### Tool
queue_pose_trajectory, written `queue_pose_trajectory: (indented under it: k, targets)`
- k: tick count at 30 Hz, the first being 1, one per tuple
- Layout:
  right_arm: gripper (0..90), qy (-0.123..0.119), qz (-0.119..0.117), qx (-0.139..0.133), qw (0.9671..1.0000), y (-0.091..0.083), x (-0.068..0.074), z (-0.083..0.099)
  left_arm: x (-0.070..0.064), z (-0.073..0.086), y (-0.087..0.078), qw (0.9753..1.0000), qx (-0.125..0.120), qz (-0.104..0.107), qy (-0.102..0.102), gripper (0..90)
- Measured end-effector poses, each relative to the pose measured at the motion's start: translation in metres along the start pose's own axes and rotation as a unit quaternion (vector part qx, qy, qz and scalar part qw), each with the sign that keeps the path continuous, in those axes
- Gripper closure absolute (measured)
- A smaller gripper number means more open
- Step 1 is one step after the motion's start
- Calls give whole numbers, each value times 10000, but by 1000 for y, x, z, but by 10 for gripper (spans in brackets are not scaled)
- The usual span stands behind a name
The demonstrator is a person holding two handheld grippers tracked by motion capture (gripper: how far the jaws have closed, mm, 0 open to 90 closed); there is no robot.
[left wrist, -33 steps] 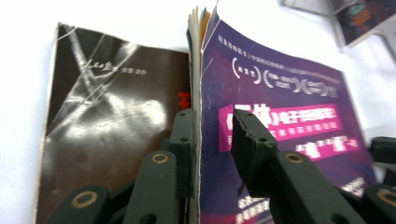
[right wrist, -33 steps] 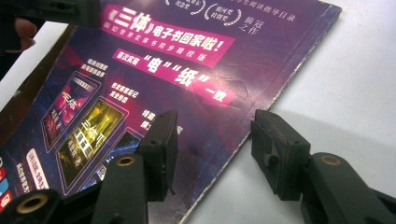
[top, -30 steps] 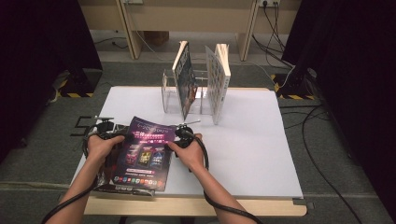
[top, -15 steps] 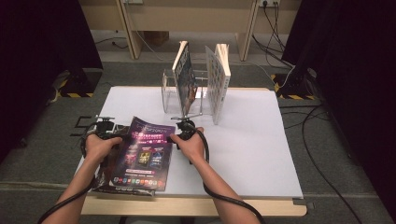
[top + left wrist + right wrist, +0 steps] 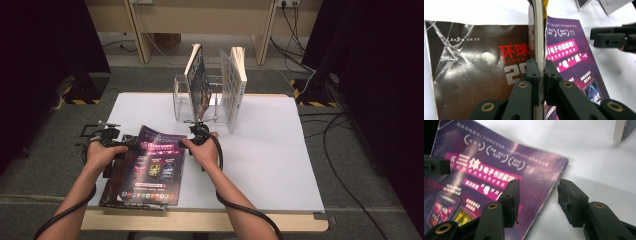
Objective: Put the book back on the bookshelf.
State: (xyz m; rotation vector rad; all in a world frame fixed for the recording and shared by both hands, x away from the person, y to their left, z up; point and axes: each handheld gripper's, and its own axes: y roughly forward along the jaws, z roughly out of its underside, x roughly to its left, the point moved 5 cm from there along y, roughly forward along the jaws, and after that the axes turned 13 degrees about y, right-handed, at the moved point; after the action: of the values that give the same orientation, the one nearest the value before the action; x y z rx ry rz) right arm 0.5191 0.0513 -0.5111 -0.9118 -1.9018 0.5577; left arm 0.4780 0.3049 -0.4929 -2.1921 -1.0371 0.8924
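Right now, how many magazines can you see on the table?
4. Two stand upright at the clear rack: one in it, one at its right end. A purple one lies flat near the front-left edge, on a dark one. More might hide beneath.

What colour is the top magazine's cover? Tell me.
Purple, with pink banners: the magazine shows best in the right gripper view.

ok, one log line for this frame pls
left gripper: shut on purple magazine edge | right gripper: open, straddling its other edge | dark magazine: underneath | clear rack: two upright
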Motion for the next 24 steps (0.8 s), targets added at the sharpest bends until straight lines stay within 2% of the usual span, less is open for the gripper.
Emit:
queue_pose_trajectory:
  k: [5, 7, 8, 14, 17, 24]
  targets:
    - [519, 64, 69, -137, 9999, 7, -5, -9, 5, 3, 3, 9999, 26, 15, -137, 847]
    - [515, 196, 54, -117, 9997, 9, -6, -11, 6, 3, 4, 9999, 26, 17, -158, 846]
    - [514, 132, 39, -181, 9997, 11, -7, -12, 7, 4, 4, 9999, 37, 15, -167, 846]
    - [506, 262, 63, -229, 9994, 18, -6, -13, 9, 5, 7, 9998, 55, -39, -191, 843]
    - [500, 180, 91, -312, 9993, 21, -6, -15, 9, 5, 7, 9997, 73, -62, -226, 841]
    - [499, 353, 39, -469, 9983, 23, -7, -18, 9, 6, 8, 9997, 102, -134, -195, 835]
